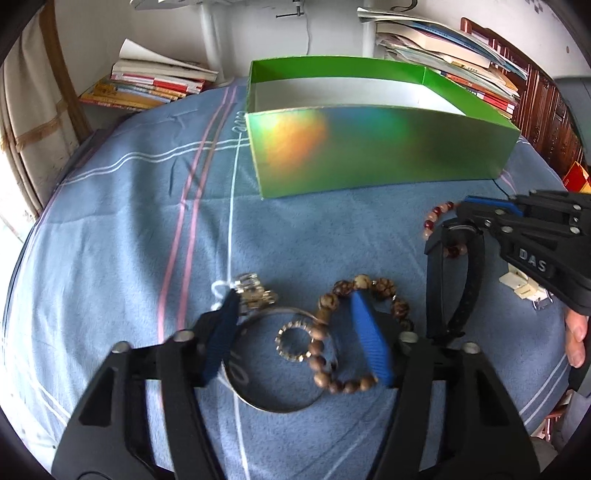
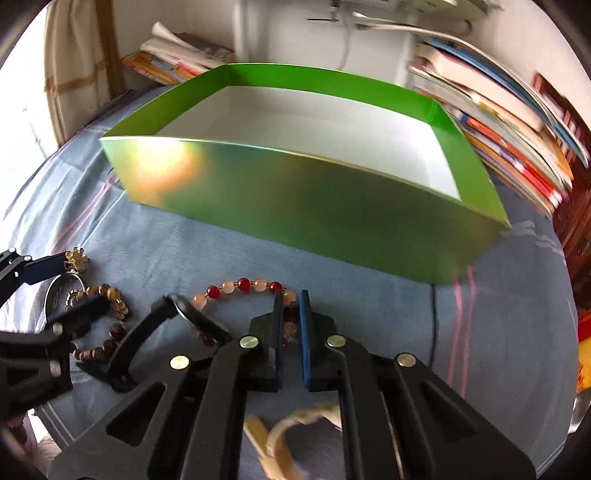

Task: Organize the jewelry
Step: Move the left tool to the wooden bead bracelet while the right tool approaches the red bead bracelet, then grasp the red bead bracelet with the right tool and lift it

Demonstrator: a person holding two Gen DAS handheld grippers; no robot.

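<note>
On a blue bedsheet (image 1: 110,240) before an empty green box (image 2: 295,221), the left gripper (image 1: 295,325) spread over tangled bracelets (image 1: 332,332) risks snagging several, while the right gripper (image 2: 291,314) pinches a red-beaded bracelet (image 2: 243,286).

Blue striped cloth (image 1: 129,229) covers the bench, book stacks (image 1: 155,83) line the white wall (image 1: 258,29), daylight pours in.

Your left gripper (image 1: 295,328) sits low with its blue-padded fingers spread wide — your right gripper (image 2: 291,317) is beside it, fingers drawn nearly together, a narrow gap between the pads.
</note>
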